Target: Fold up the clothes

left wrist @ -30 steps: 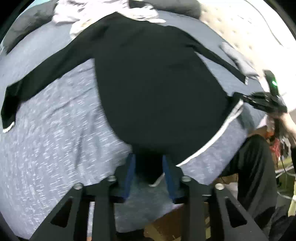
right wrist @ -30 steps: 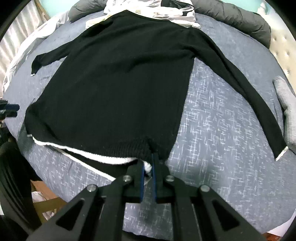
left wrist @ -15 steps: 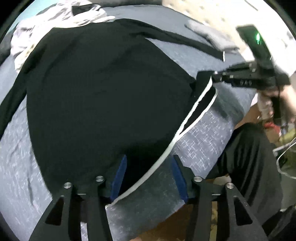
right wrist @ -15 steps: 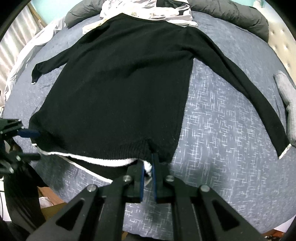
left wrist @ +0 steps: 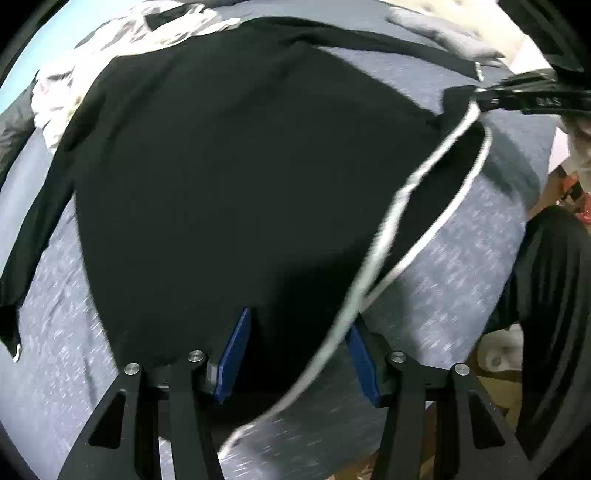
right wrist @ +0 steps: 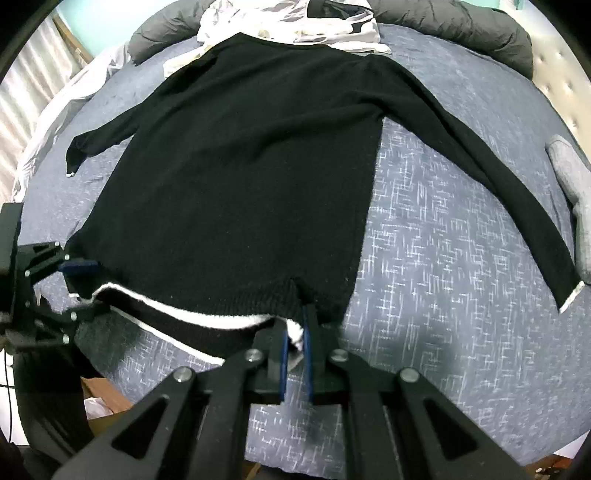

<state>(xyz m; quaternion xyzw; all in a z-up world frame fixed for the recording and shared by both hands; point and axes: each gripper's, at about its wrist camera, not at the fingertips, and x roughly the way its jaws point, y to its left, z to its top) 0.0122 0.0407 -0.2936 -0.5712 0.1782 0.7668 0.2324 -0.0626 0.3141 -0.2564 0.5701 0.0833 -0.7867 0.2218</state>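
A black sweater (right wrist: 251, 177) with a white-edged hem lies spread flat on the bed, sleeves out to both sides. My right gripper (right wrist: 295, 328) is shut on the hem near its right corner, and a bit of white edge shows between the pads. In the left wrist view the right gripper (left wrist: 480, 98) pulls that corner up at the top right. My left gripper (left wrist: 299, 325) stands open at the sweater's (left wrist: 229, 177) other bottom corner. The black cloth and the white hem line run between its blue pads without being pinched. The left gripper (right wrist: 83, 288) also shows at the left edge, straddling that corner.
The bed has a blue-grey patterned cover (right wrist: 443, 258). A heap of white clothes (right wrist: 295, 26) and a grey duvet (right wrist: 461, 33) lie at the far end. A grey cloth (right wrist: 569, 192) rests by the tufted headboard (right wrist: 561, 81). A person's dark trouser leg (left wrist: 546, 295) stands at the bed's edge.
My left gripper has moved along the hem to the sweater's left bottom corner and sunk closer, and its jaws stand wider. The right gripper keeps its grip and place.
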